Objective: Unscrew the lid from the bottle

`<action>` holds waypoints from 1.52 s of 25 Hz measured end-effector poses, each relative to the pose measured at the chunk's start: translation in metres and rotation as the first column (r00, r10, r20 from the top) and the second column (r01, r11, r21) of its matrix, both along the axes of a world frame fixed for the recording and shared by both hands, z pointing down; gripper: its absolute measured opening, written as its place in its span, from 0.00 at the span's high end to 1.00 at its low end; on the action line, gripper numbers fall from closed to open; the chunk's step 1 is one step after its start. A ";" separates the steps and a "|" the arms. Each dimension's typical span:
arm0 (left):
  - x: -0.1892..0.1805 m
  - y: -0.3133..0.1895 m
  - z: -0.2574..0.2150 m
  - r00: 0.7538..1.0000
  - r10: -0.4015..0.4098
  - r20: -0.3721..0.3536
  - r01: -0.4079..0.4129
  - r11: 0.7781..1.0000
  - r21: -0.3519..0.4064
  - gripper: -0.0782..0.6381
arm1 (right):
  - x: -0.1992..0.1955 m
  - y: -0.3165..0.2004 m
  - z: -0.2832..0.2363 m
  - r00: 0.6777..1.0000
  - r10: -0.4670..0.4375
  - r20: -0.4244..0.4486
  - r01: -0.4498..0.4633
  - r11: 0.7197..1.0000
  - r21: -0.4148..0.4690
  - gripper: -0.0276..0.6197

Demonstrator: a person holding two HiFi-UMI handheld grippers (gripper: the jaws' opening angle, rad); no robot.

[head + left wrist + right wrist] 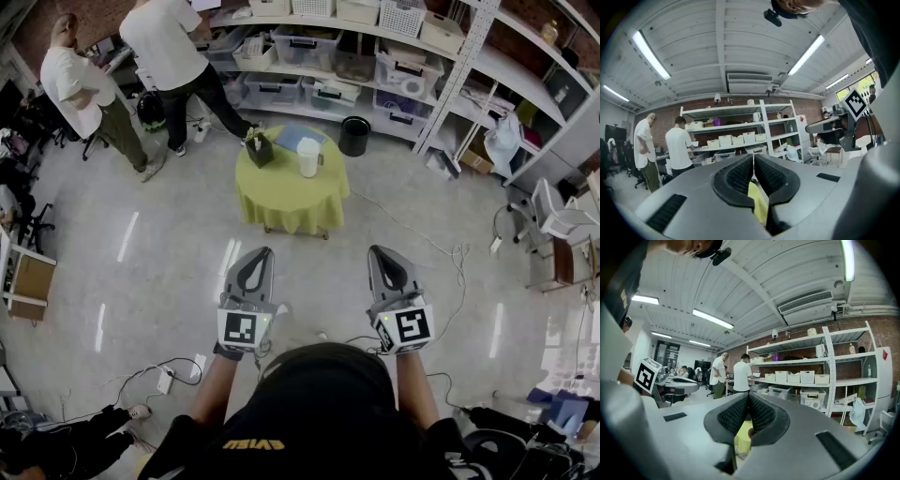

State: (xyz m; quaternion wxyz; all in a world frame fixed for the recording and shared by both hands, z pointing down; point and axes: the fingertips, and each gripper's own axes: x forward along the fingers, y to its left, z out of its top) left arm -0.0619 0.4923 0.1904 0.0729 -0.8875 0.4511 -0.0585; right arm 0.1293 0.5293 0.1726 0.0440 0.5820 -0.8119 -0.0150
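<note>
Both claws are closed on nothing. The left gripper (262,253) and the right gripper (379,251) are held level, well short of the round table (281,202). The white bottle (308,157) stands near the table's far edge, right of a dark box (260,149). Its lid is probably on, but it is too small to tell. In the 2 gripper views the jaws hide the bottle and only a strip of yellow cloth (757,199) shows.

Room evenly lit by ceiling tube lights (650,54), pale glare streaks thrown on the grey floor (127,236), fisheye bending and dark corners seen in both gripper views, shadows soft.
</note>
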 end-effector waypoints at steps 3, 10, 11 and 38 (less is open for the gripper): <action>0.001 0.000 0.009 0.999 0.014 0.035 -0.014 1.000 -0.015 0.86 | 0.000 -0.005 -0.004 1.000 0.000 0.004 0.000 1.000 0.016 0.96; 0.006 0.004 0.012 0.999 0.020 0.047 -0.018 0.999 -0.030 0.86 | 0.011 0.003 0.001 1.000 0.024 0.008 -0.024 1.000 0.006 0.96; 0.006 0.004 0.012 0.999 0.020 0.051 -0.018 0.999 -0.031 0.86 | 0.014 0.003 0.002 0.999 0.030 0.013 -0.030 1.000 0.006 0.95; 0.024 0.002 0.006 0.999 0.016 0.051 -0.015 1.000 -0.007 0.85 | 0.035 -0.004 0.009 0.998 0.042 0.049 -0.042 0.999 -0.008 0.44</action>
